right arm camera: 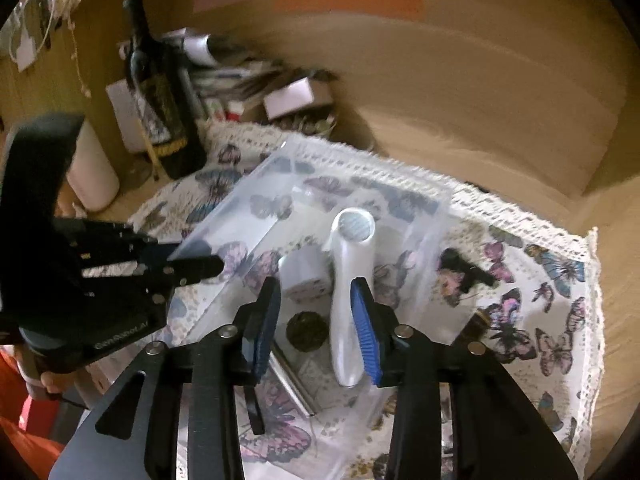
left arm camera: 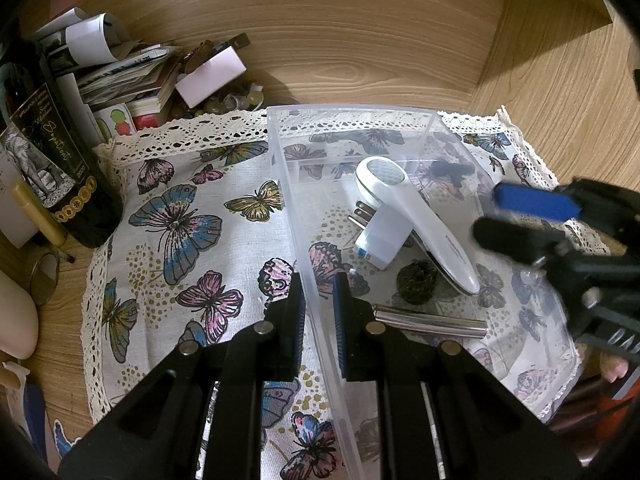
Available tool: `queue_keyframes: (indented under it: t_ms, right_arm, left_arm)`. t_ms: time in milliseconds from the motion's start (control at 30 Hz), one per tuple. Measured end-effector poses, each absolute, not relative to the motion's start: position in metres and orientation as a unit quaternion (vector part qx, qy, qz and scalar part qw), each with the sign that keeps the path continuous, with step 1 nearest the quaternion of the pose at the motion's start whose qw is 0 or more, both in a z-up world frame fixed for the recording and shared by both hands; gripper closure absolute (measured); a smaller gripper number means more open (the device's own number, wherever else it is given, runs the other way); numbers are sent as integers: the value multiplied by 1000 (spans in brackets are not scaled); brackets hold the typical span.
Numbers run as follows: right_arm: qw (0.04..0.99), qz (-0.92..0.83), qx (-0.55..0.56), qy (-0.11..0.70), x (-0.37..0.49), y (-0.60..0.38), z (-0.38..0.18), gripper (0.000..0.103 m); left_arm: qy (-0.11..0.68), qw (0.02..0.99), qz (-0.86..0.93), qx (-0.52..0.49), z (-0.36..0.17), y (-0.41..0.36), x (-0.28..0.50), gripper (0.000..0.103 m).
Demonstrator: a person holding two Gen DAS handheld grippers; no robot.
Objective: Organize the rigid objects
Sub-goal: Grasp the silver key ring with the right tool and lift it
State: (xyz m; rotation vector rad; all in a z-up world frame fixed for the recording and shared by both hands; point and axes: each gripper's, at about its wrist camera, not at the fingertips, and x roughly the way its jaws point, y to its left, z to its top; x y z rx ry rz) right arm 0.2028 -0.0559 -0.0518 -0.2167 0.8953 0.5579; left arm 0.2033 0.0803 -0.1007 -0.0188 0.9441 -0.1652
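Left gripper (left arm camera: 319, 304) at lower centre of the left wrist view, fingers straddling the near-left wall of the clear plastic bin (left arm camera: 296, 216), one inside and one outside, close to the wall; cannot tell whether actually pinching it. Right gripper (right arm camera: 316, 312) at lower centre of the right wrist view, fingers apart over the bin's interior, with the white handheld device (right arm camera: 348, 300) just left of the right-hand blue pad.

Inside the bin: the white handheld device lying slantwise, round head toward frame top; a white plug adapter (left arm camera: 378, 236) under its middle, prongs pointing left; a dark round object (left arm camera: 416, 286) below that; a metal tube (left arm camera: 430, 322) along the near side.

Under the bin, a butterfly-print cloth (left arm camera: 180, 240) with lace edging. At left edge, a dark wine bottle (left arm camera: 52, 160); at upper left, a heap of papers and cards (left arm camera: 120, 72). On the cloth right of the bin in the right wrist view, a small black object (right arm camera: 464, 268).
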Motion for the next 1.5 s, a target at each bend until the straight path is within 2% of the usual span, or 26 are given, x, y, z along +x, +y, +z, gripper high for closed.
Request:
queue_keyframes:
  t_ms: [267,400,933,1100,1167,1200,1267,1500]
  right_arm:
    - [890,214,-75,396,198,-98,-26,65]
    - [899,176,-74,393,195,-124,-26,60]
    - [857,118,-51,499,181,-176,-112,59]
    - [861,117,-68,490,173,-173,-120,59]
    - [863,118,-65,487,173,-175,-120,64]
    - [858,117,-65,495,173,-175,-120,73]
    - [859,114,-66,494,172,-176,-119,81]
    - [863,110,-56,490,172,-176,-118,81]
  left_arm:
    - [454,887,-79,-9,-101,80,203,90]
    - [454,887,-79,-9,-101,80,203,90]
    - [454,888,-79,-5,-100,79,205,90]
    - [453,888,-78,-6,-100,79,205,90]
    - [453,888,-79,-5,-100,79,205,90]
    - [453,888,-79,-5,-100,79,205,90]
    - [453,888,-79,-5,-100,79,204,90]
    - [453,888,-78,-5,-100,79,204,90]
